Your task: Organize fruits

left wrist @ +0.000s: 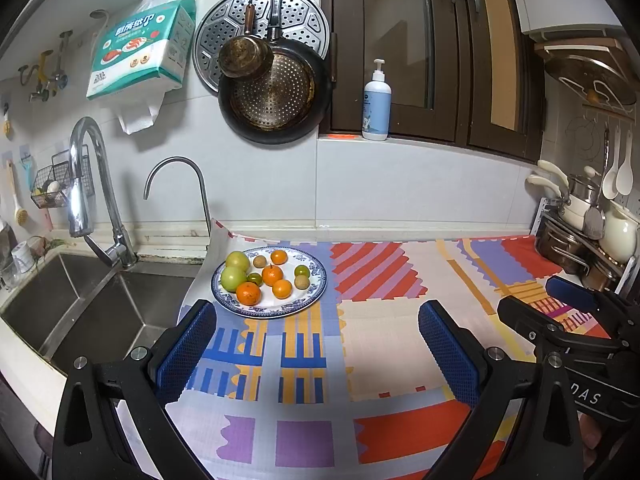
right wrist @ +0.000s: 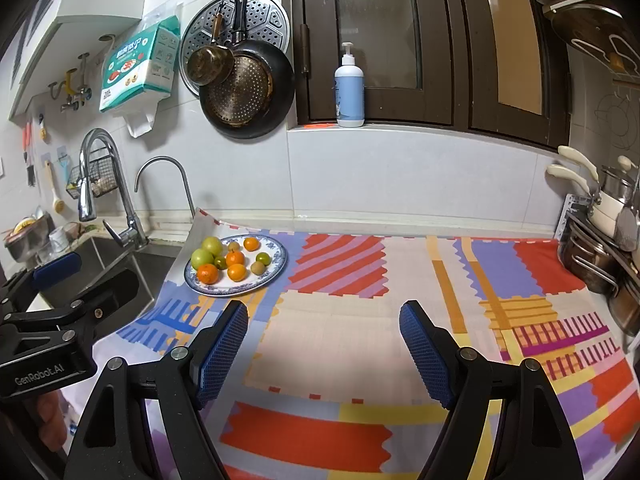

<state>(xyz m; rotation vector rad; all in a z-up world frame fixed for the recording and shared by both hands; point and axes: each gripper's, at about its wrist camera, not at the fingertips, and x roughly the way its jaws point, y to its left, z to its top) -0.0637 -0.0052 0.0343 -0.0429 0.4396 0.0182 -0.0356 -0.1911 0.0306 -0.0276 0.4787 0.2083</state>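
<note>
The blue-rimmed white plate (left wrist: 316,296) of fruit lies ahead of the empty, spread left gripper (left wrist: 316,354), and ahead-left of the equally spread right gripper (right wrist: 324,354).

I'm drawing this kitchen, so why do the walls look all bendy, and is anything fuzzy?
Left wrist view: the fisheye lens bows the tall faucet and darkens the corners; the fruit plate looks sharp. Right wrist view: the counter's back edge curves, glare shines on the window glass, and the gripper's blue pads stay crisp.
</note>
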